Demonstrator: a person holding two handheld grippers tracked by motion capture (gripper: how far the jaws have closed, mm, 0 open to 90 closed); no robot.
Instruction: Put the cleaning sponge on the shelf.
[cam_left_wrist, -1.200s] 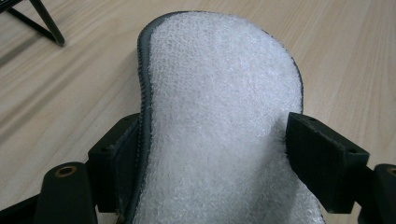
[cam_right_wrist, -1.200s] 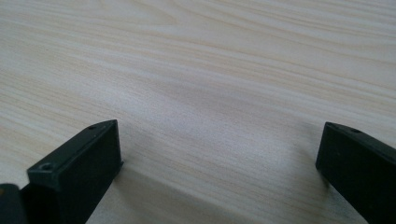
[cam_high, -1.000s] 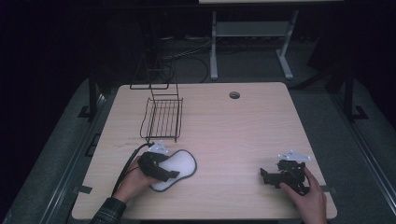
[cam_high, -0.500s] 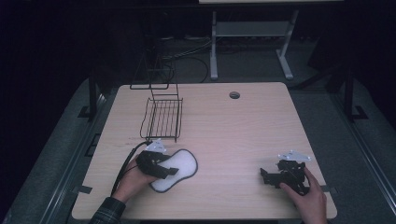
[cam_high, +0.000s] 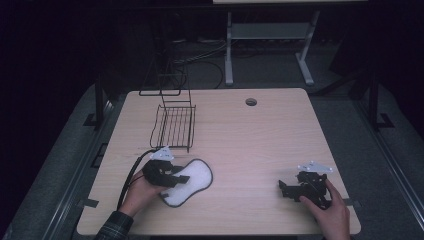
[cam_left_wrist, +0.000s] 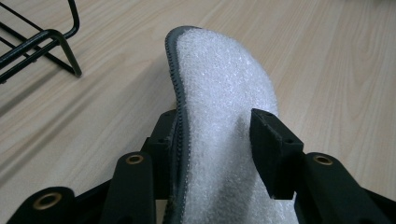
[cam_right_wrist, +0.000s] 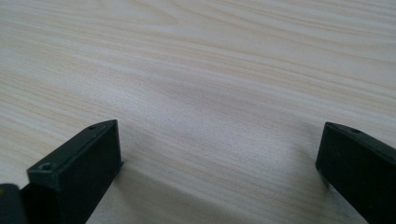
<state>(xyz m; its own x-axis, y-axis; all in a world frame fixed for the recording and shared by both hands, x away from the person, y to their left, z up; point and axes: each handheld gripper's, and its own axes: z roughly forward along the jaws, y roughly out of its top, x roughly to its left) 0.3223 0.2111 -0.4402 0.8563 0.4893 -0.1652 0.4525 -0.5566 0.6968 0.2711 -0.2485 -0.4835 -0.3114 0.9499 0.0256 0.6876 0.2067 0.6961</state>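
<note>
The pale wood-grain table (cam_high: 260, 150) carries everything, with a small round grommet hole (cam_high: 251, 102) near its far edge. Beyond the left gripper, toward the far side of the table, stands a black wire rack (cam_high: 173, 125) with a flat basket of thin rods; in the left gripper view one of its bent feet (cam_left_wrist: 60, 46) rests on the wood up and to the left of the jaws, well clear of them.

Straight ahead of the left gripper (cam_high: 167, 174) lies the white fuzzy shoe insole with a dark grey stitched rim (cam_high: 192, 182), a long rounded pad. In the left gripper view the insole (cam_left_wrist: 224, 121) runs up between the two black jaws, its rim curled upward against the left jaw and its white fleece face under the right jaw's pad. The jaws have just been closing, and they now press the insole's near end from both sides, so the tool is clamped on it while the far end lies on the table.

The right gripper (cam_high: 300, 186) sits low over the table far off to the right of the insole, held in the person's right hand (cam_high: 332, 215). Its jaws stand wide apart, with bare wood between them.
</note>
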